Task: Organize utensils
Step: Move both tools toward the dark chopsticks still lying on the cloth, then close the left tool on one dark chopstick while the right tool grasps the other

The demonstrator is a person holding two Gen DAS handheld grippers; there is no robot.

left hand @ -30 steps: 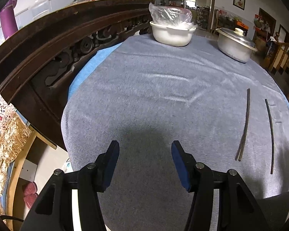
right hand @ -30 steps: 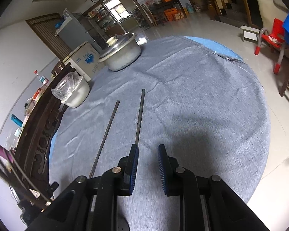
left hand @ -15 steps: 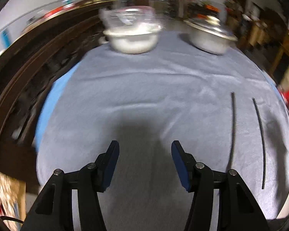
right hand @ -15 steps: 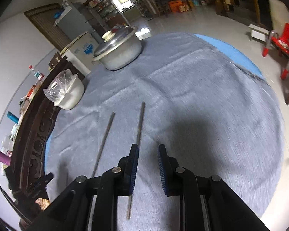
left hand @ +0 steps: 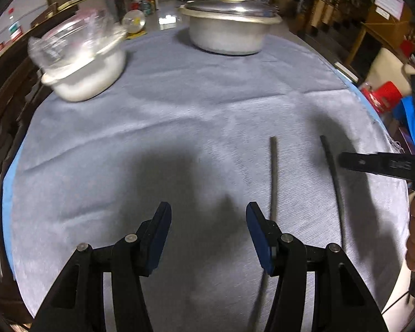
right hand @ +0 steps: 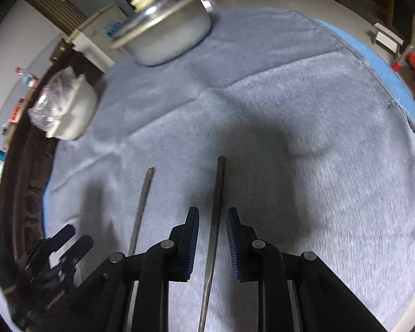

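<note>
Both hands have swung in over the chopsticks since a second ago: the right gripper (right hand: 212,242) now straddles the right-hand chopstick (right hand: 218,191), which runs between its blue pads, where before it lay off to one side. Jaws narrow but not pinching; gaps show on both sides, so nothing is grasped. The left gripper (left hand: 207,238) has slid toward the left-hand chopstick (left hand: 274,177), which now lies just beside its right finger rather than well off to the side; jaws released, about half spread, empty. Looks like a two-handed pickup is being lined up, none done yet. Both sticks lie flat, roughly parallel, apart, on the grey tablecloth (left hand: 157,116): a soft, finely ribbed fabric with shallow creases over a blue underlayer. Sticks are thin, dark, straight and smooth-looking, so probably slippery. Farther back sit a dull metal lidded pot (left hand: 227,25), round, with a knob, and a white bowl (left hand: 88,74) covered with crinkly clear plastic. A carved dark wooden chair back (right hand: 22,166) curves along the table's edge. Motion blur softens detail.
</note>
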